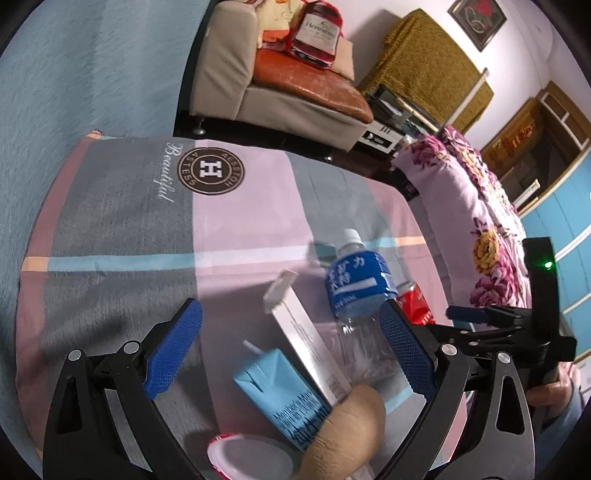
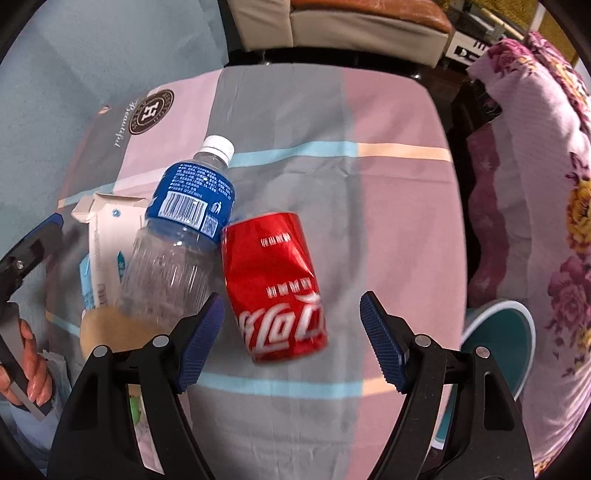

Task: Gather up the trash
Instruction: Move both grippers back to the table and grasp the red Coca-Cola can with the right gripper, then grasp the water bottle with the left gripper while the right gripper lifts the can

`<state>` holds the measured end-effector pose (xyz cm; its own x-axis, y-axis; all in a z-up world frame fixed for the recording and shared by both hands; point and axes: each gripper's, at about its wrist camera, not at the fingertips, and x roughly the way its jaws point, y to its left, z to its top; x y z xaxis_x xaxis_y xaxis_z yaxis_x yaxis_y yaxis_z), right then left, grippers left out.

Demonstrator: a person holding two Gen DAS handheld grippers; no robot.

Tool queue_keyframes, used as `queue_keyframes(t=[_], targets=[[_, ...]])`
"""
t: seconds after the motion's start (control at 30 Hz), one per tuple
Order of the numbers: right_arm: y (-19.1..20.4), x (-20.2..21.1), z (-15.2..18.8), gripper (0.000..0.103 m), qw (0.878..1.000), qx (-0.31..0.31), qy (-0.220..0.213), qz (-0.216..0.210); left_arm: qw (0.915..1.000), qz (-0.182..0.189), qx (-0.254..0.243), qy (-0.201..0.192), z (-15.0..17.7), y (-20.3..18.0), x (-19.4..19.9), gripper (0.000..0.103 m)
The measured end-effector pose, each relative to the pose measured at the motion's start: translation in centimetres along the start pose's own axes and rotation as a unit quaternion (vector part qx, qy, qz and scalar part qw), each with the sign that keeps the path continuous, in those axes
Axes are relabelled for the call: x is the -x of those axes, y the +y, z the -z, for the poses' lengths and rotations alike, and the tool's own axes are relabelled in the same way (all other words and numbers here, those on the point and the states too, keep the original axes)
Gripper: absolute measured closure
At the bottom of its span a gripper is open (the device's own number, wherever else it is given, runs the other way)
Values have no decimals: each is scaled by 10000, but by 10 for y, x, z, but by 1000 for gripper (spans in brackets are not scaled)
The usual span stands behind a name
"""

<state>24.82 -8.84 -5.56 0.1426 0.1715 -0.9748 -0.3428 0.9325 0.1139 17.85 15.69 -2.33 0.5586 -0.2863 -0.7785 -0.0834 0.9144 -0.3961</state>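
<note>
Both hand-held grippers wide open, empty. Right hand-held gripper (image 2: 291,325) low centre, straddling dented cola can (image 2: 275,284) on bedspread (image 2: 388,184); risk: bottle (image 2: 184,236) touching, likely nudged, rolling.

We see a glossy dented metal can (image 2: 275,284), a clear ribbed plastic bottle (image 2: 177,240), and matt woven cloth (image 2: 369,184) beneath.

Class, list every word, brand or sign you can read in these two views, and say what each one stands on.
"Hennessy": red box on the sofa.
"Beautiful" and "H": bedsheet and its round emblem.
"Coca-Cola" script: red can.
Chinese "力": bottle; fine print and barcode digits unreadable.
Blue carton: text blurred.
White box: print too small.
</note>
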Motion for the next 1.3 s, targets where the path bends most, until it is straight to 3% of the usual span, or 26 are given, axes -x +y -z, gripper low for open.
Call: queue_keyframes(t=[0.17,0.23,0.3,0.5,0.73,1.13,1.17,1.27,1.3], targets=[[1,-17,-7,31,9999,25,120,-89,10000,29,36,-24,-5,2,-1,7],[-1,-23,-6,42,9997,-2,175,-193,10000,49,1,-14,-6,-2,-2,7],[-3,-21,-3,44,9996,-58,122,-262,10000,68,-64,14,-6,-9,-4,7],[-23,-6,8,44,9986,-383,-124,-330,9987,103,-490,118,-5,-46,-11,7],[-59,17,28,44,9951,-808,-384,-415,9917,-74,-1126,609,4,-94,-50,7],[-87,27,47,44,9916,-1018,-619,-506,9862,-473,-1173,1066,12,-108,-101,7],[-89,27,48,44,9913,-1033,-633,-510,9862,-486,-1169,1071,12,-108,-102,9],[-96,27,53,44,9902,-1099,-676,-532,9849,-569,-1186,1125,13,-109,-107,31],[-98,27,54,44,9899,-1122,-684,-540,9843,-577,-1214,1145,14,-109,-108,32]])
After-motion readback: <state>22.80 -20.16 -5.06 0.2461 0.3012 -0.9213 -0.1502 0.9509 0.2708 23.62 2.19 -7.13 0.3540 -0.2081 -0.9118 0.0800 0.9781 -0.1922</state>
